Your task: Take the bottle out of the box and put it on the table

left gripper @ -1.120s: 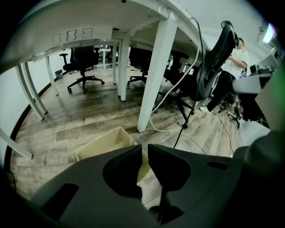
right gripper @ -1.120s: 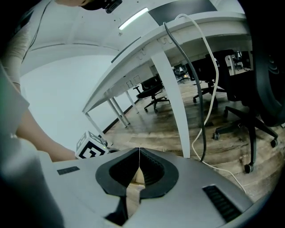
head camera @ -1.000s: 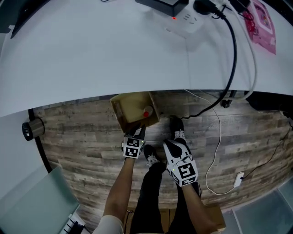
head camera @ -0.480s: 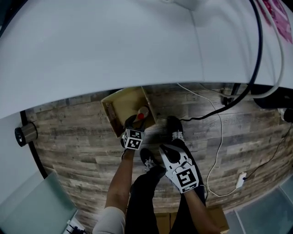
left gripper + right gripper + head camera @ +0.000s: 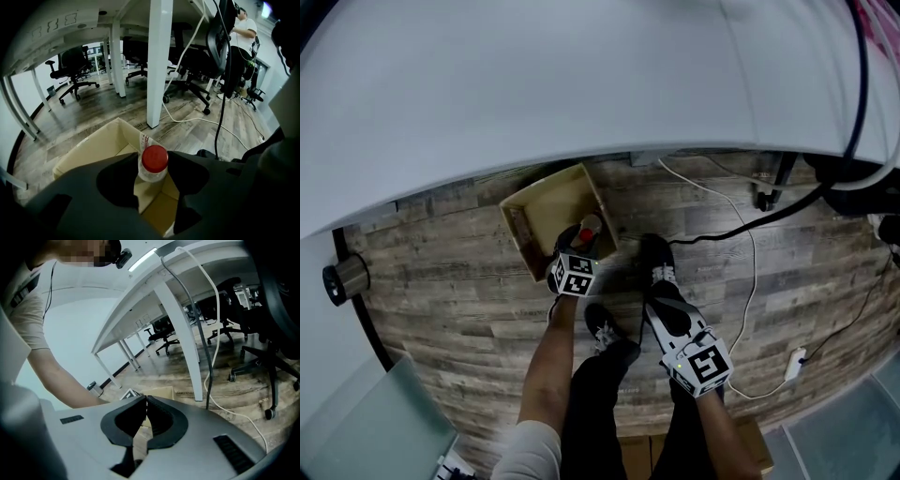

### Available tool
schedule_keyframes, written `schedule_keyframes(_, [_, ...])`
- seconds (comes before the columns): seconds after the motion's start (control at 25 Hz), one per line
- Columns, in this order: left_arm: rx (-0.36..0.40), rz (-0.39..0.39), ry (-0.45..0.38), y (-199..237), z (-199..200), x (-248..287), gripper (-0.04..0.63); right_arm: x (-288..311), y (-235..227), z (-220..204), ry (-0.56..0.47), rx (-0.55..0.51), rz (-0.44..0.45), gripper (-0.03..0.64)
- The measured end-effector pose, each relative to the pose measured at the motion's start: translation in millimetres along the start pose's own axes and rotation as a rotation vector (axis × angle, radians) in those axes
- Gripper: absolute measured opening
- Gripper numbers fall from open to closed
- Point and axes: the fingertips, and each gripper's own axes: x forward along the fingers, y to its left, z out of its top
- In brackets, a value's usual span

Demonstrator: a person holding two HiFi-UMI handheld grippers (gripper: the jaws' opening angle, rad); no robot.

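Down on grey wood-plank floor [image 5: 441, 272] below the white tabletop [image 5: 534, 84]: open tan cardboard box [image 5: 542, 184] with a red-capped clear plastic bottle [image 5: 590, 227] upright in its near corner. Looks light, thin-walled, slick; best pinched at the stiff neck under the cap. Stands between the jaws of the black left tool [image 5: 151, 161], just opened wide, not yet gripping; pale grey right tool [image 5: 145, 401] closed, empty.

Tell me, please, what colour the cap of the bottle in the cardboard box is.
Red round cap, clearest in the left gripper view.
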Motion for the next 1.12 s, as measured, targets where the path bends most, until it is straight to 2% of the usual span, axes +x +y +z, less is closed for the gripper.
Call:
schedule_keyframes(0.28, [0.083, -0.017, 0.000, -6, 5, -1, 0.177, 5, 6, 5, 0.014, -0.063, -0.009, 0.040])
schedule_keyframes(0.52, [0.124, -0.024, -0.024, -8, 13, -28, 0.164, -2, 15, 8, 0.018, -0.060, -0.027, 0.040])
schedule_keyframes(0.64, [0.142, -0.021, -0.030, -2, 21, -58, 0.163, -5, 30, 13, 0.018, -0.052, -0.014, 0.040])
schedule_keyframes(0.8, [0.174, -0.032, -0.067, -7, 52, -100, 0.163, -21, 42, 31, 0.023, -0.049, -0.036, 0.040])
schedule_keyframes(1.0, [0.226, -0.035, -0.110, -7, 95, -171, 0.161, -45, 78, 83, -0.023, -0.059, -0.036, 0.040])
schedule_keyframes(1.12, [0.217, -0.038, -0.148, -8, 125, -220, 0.161, -59, 98, 117, -0.041, -0.079, -0.036, 0.040])
